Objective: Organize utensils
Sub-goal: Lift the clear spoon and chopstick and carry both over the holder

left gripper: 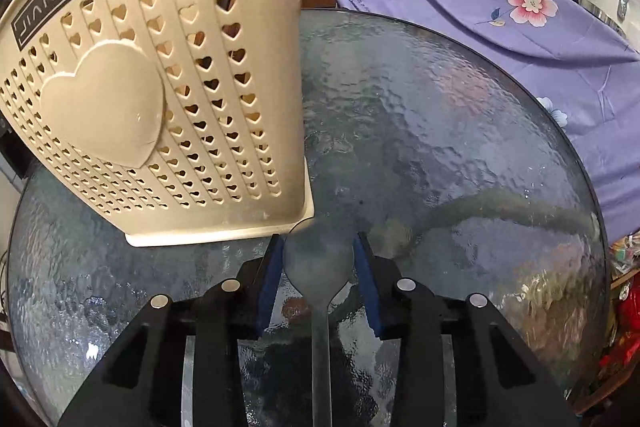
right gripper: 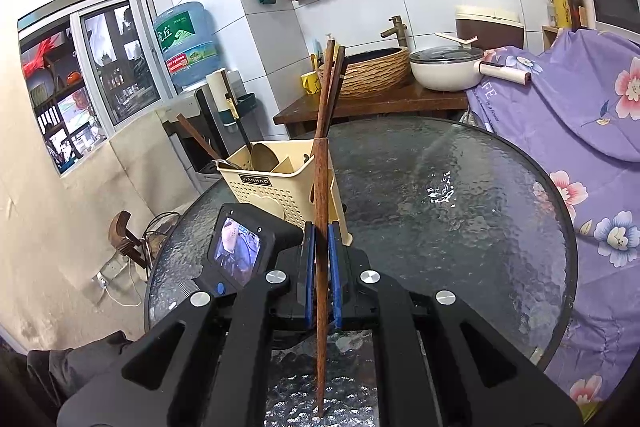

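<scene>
Utensils are partly sorted. In the right wrist view, the cream utensil basket (right gripper: pixel 280 187) stands on the round glass table (right gripper: pixel 460 195) and already holds a ladle-like metal piece (right gripper: pixel 264 157) and a dark wooden handle (right gripper: pixel 198 141) in its left compartment; the middle compartment looks empty, though its floor is hidden. Right gripper (right gripper: pixel 320 267): tongs drawn narrow, clamped on a pair of wooden chopsticks (right gripper: pixel 322 187) held nearly upright, tips down toward the table, upper ends rising past the basket's right end. They sit in front of the basket, not yet inside it. Left gripper (left gripper: pixel 318 267): tongs moderately wide, blue pads (left gripper: pixel 270 275) flanking the bowl of a metal spoon (left gripper: pixel 318 259) lying on the glass, handle running back under the gripper. Whether the pads touch the bowl cannot be told; no firm grip evident. Spoon tip lies just at the basket's (left gripper: pixel 160 75) lower corner. Judgement: roughly midway. Remaining work appears to be dropping the chopsticks into a compartment, then lifting and stowing the spoon. No other loose utensils visible on the table.
</scene>
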Available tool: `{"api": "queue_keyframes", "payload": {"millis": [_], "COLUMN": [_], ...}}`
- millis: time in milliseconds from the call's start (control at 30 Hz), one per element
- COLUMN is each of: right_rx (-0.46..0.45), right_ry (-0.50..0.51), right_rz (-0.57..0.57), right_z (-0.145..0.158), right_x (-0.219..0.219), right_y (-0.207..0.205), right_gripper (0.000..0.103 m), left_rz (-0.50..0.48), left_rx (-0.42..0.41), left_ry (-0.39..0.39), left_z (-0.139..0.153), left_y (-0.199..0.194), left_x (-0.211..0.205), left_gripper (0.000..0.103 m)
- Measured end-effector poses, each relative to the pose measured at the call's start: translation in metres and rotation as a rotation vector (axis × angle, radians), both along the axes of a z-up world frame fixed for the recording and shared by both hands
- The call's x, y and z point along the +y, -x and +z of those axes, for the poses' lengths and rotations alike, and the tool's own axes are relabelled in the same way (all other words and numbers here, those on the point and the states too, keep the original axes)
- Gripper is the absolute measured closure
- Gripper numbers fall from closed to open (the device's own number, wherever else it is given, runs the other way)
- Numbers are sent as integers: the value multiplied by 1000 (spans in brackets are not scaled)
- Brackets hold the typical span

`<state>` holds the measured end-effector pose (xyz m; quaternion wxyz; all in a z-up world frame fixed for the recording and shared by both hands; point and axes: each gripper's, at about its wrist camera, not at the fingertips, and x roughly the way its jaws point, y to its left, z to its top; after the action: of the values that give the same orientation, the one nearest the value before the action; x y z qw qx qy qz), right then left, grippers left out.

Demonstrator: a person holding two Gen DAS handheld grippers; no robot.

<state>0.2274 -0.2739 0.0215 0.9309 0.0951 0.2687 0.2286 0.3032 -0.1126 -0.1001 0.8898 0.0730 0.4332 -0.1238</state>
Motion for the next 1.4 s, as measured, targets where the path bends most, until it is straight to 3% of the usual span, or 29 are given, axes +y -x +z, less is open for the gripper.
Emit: {"api": "queue_keyframes", "payload": {"millis": [167, 367, 567, 967, 1167, 1400], "right_rx": [-2, -23, -42, -99, -139, -254], "right_ry": [-4, -2, 1, 32, 42, 29], "right_rz": [3, 21, 41, 74, 110, 104], "right_z": [2, 8, 15, 36, 63, 125], "right_x": [2, 7, 17, 36, 46, 52], "right_y": [2, 5, 9, 13, 5, -13], "right_gripper": [95, 95, 95, 95, 95, 95], "left_rz": [19, 11, -9, -5, 12, 60], "left_rx": [-41, -219, -340, -380, -418, -560], "left_ry": [47, 145, 189, 278, 319, 404], "left_z": [15, 65, 95, 119, 148, 217], "left_y": [5, 45, 83, 97, 89, 71], "left_x": [15, 41, 57, 74, 89, 107], "left_gripper": [68, 68, 68, 68, 68, 68]}}
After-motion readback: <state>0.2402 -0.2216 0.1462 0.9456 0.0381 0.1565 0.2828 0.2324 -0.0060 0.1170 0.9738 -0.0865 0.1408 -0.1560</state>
